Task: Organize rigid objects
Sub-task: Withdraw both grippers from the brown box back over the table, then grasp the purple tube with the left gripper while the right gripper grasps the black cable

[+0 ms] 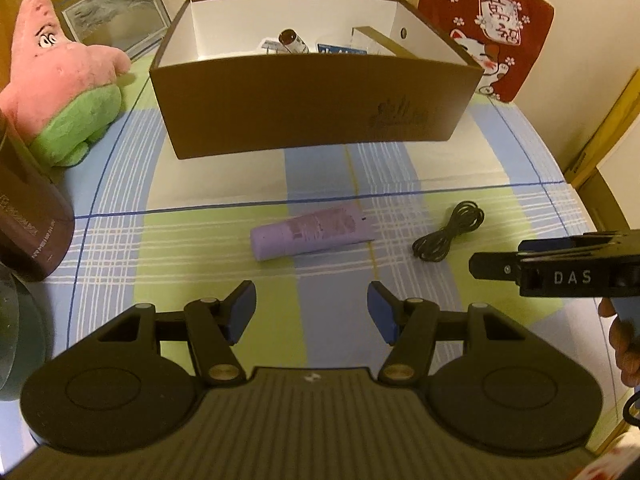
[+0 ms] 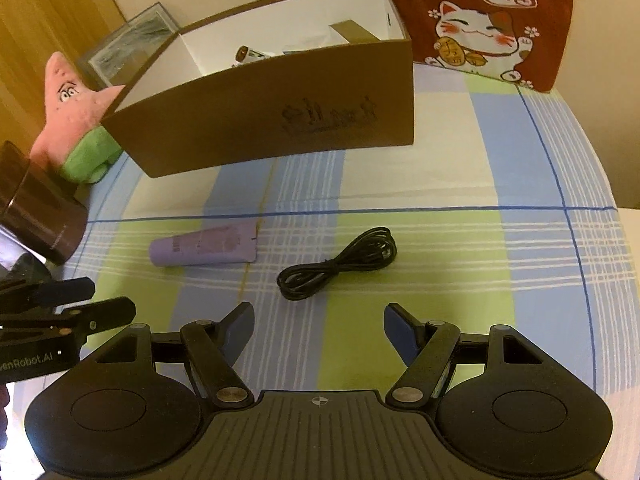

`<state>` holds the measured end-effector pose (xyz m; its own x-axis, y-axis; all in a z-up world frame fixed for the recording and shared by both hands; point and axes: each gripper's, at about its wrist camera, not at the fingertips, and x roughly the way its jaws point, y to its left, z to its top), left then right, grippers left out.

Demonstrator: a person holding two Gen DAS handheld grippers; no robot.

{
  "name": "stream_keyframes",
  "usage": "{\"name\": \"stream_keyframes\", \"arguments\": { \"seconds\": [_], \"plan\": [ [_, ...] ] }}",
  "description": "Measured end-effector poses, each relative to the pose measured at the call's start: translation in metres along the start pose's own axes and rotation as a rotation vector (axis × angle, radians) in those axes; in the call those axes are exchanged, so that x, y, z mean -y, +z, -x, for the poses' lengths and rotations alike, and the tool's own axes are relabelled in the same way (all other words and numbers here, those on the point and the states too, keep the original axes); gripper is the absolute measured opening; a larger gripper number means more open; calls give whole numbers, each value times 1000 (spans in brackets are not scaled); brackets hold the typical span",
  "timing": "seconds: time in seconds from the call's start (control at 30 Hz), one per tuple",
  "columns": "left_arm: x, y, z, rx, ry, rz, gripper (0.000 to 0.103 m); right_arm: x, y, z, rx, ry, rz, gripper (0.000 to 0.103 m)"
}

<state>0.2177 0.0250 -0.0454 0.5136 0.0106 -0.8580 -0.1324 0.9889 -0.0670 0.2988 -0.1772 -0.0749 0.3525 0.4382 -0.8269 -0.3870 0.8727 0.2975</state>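
Note:
A purple tube (image 1: 308, 232) (image 2: 204, 247) lies on its side on the checked cloth, in front of a brown open box (image 1: 312, 112) (image 2: 280, 120). A coiled black cable (image 1: 448, 232) (image 2: 340, 264) lies to the tube's right. Inside the box I see a small brown-capped bottle (image 1: 292, 40) (image 2: 246, 55) and some cards. My left gripper (image 1: 312, 312) hovers open just short of the tube, nothing between its blue pads. My right gripper (image 2: 320, 332) hovers open just short of the cable, also with nothing in it. Each gripper shows at the edge of the other's view.
A pink and green star plush (image 1: 60, 80) (image 2: 76, 120) sits at the left. A dark cylindrical container (image 1: 28, 224) (image 2: 40, 216) stands near the left edge. A red cat-print cushion (image 1: 488, 28) (image 2: 488, 16) and a framed picture (image 1: 116, 12) lean at the back.

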Motion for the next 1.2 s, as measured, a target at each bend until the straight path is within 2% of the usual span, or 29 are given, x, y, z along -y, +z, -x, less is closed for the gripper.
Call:
{"name": "stream_keyframes", "arguments": {
  "seconds": [0.57,0.93,1.1,1.2],
  "plan": [
    [-3,10,-33,-16,17,-55,58,4,11,-27,-22,7,-72,69],
    [-1,19,-64,22,17,-246,58,17,13,-46,-13,-39,-182,69],
    [-1,25,-79,33,-10,-321,58,16,14,-52,0,-45,-195,68],
    [-1,28,-87,20,-28,-344,58,12,16,-57,11,-51,-191,64]
  ]
}}
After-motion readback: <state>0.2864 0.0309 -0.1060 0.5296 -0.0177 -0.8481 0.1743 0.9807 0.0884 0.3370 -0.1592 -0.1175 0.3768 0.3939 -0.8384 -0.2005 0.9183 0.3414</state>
